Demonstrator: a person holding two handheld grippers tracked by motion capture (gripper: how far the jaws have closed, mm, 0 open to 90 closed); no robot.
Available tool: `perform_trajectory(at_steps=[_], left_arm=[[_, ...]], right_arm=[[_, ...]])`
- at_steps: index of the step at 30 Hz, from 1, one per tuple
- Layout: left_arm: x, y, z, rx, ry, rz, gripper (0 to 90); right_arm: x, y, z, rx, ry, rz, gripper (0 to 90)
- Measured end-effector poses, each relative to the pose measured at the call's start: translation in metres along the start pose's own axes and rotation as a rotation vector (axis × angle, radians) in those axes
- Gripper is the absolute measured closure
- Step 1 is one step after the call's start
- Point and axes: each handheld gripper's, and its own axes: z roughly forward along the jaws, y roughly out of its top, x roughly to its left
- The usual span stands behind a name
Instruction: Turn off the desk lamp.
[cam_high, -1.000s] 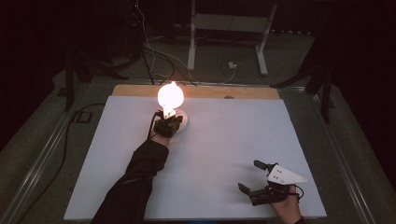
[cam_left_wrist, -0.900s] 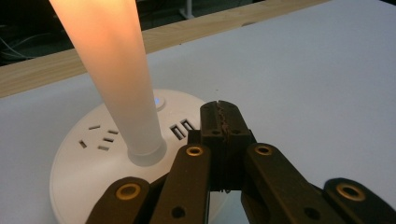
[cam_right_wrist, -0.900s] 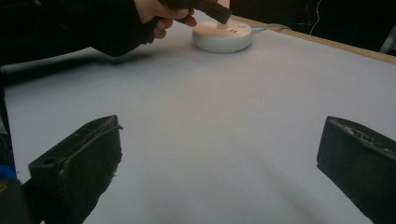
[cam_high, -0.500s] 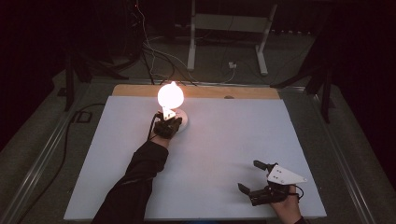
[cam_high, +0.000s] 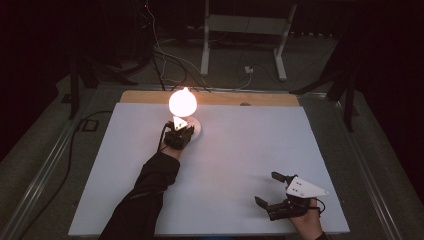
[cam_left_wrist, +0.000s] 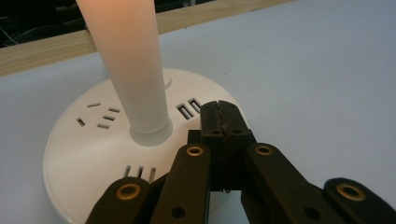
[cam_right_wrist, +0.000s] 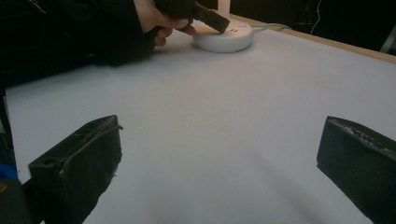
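Note:
A lit globe lamp (cam_high: 182, 102) glows at the back left of the white table on a round white base (cam_left_wrist: 93, 140) that carries sockets and USB ports. Its white stem (cam_left_wrist: 128, 60) rises from the base's middle. My left gripper (cam_left_wrist: 220, 116) is shut with nothing between the jaws, its tips resting on the base's top beside the stem; it also shows in the high view (cam_high: 181, 131) and far off in the right gripper view (cam_right_wrist: 215, 18). My right gripper (cam_high: 272, 189) stands wide open over bare table near the front right, empty.
The white tabletop (cam_high: 240, 150) has a wooden strip (cam_high: 220, 97) along its far edge. Behind it, cables (cam_high: 165, 55) and a white stand (cam_high: 245, 25) sit on the dark floor. The person's dark sleeve (cam_high: 145, 195) lies across the table's left half.

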Motion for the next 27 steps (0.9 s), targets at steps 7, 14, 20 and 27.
perform_trajectory(at_steps=[7,14,20,27], left_arm=[[0.002,0.000,0.001,0.001,0.000,0.004,90.0],[0.000,0.002,0.001,0.015,0.013,0.030,90.0],[0.000,0.005,-0.002,0.020,-0.003,0.021,90.0],[0.000,0.013,-0.006,0.003,-0.006,0.018,90.0]], right_arm=[[0.000,0.000,0.000,0.002,0.001,-0.001,0.0],[0.001,0.000,0.001,0.004,0.001,-0.003,0.0],[0.000,0.000,0.000,-0.001,-0.001,0.002,0.0],[0.000,0.000,0.000,-0.001,-0.001,-0.004,0.0]])
